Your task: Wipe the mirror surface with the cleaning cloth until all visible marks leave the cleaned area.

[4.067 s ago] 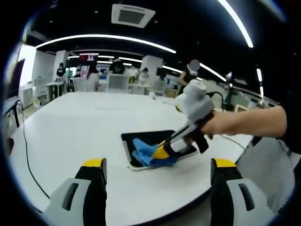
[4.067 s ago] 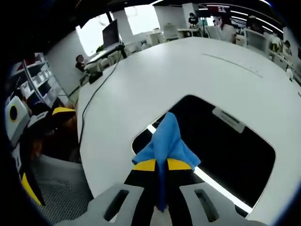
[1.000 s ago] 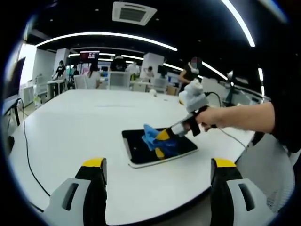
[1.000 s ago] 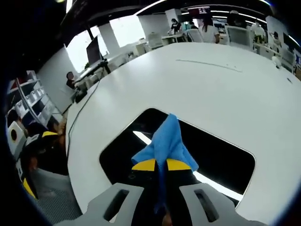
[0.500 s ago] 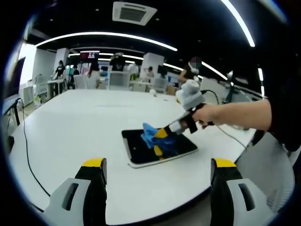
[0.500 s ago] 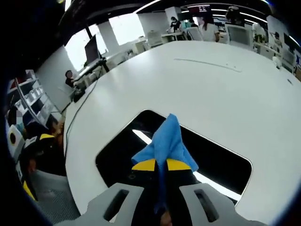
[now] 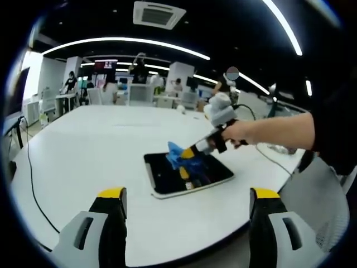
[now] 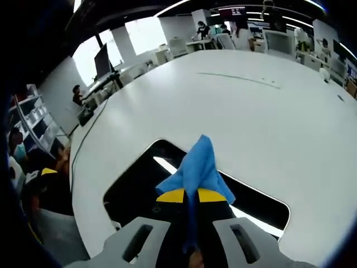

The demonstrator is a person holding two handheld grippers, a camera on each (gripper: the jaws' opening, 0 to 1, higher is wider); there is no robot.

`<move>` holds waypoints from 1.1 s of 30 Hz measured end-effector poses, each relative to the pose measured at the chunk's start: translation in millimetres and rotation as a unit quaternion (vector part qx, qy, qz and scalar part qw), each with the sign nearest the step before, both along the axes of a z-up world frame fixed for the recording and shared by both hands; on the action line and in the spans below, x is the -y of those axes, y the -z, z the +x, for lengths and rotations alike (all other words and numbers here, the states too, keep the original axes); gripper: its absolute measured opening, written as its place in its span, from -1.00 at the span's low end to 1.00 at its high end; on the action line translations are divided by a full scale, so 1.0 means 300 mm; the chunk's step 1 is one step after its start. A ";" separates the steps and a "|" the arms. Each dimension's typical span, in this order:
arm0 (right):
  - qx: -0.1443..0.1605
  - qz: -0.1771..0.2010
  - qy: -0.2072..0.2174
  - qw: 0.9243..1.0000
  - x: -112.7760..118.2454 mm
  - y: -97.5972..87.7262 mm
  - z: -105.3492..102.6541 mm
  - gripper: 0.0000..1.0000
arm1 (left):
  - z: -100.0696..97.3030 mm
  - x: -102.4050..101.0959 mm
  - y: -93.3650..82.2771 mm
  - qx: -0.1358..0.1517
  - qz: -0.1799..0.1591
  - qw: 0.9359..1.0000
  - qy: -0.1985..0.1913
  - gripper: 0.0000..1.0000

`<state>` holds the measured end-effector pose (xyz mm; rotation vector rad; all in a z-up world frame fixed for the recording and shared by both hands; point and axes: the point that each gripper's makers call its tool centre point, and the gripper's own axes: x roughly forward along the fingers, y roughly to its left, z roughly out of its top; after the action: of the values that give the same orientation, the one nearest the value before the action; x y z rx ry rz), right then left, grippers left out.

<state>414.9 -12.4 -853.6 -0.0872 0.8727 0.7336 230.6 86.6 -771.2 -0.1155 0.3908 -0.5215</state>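
My right gripper (image 8: 189,196) has its jaws pressed together on the cloth (image 8: 196,167), a blue fold that rises out between the yellow tips toward 12 o'clock in the right gripper view. Under and just past the cloth lies the mirror (image 8: 139,184), a dark rounded slab flat on the white table (image 8: 234,106), running from about 9 o'clock to 4 o'clock around my jaws, with a bright strip of reflected light across it.

In the left gripper view the mirror (image 7: 167,177) sits near the middle of the table (image 7: 83,151), a little to 1 o'clock of my left gripper (image 7: 187,195). The right gripper (image 7: 187,152) reaches in from 2 o'clock, held by a hand (image 7: 240,133), and presses the cloth (image 7: 177,154) against the mirror's far half. My left gripper hangs back over the near table edge, well apart from the mirror, its two jaws spread wide with nothing between them.

A thin cable (image 7: 30,184) trails across the table at 9 o'clock. People and desks stand far off at 11 o'clock, under long ceiling lights.
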 end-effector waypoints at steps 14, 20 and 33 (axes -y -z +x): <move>-0.002 -0.014 -0.010 1.000 0.002 0.003 0.018 -0.98 | 0.002 -0.001 0.001 0.001 -0.002 1.000 -0.003 0.90; 0.000 -0.013 -0.005 1.000 0.002 -0.001 0.021 -0.98 | 0.002 0.003 0.006 -0.001 0.006 1.000 0.002 0.97; -0.004 0.007 0.002 1.000 0.000 -0.004 0.013 -0.98 | 0.004 0.000 0.009 -0.001 0.010 1.000 0.001 0.96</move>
<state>418.9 -12.5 -852.3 -0.0703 0.8762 0.7364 231.8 86.5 -774.0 -0.0969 0.3978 -0.5203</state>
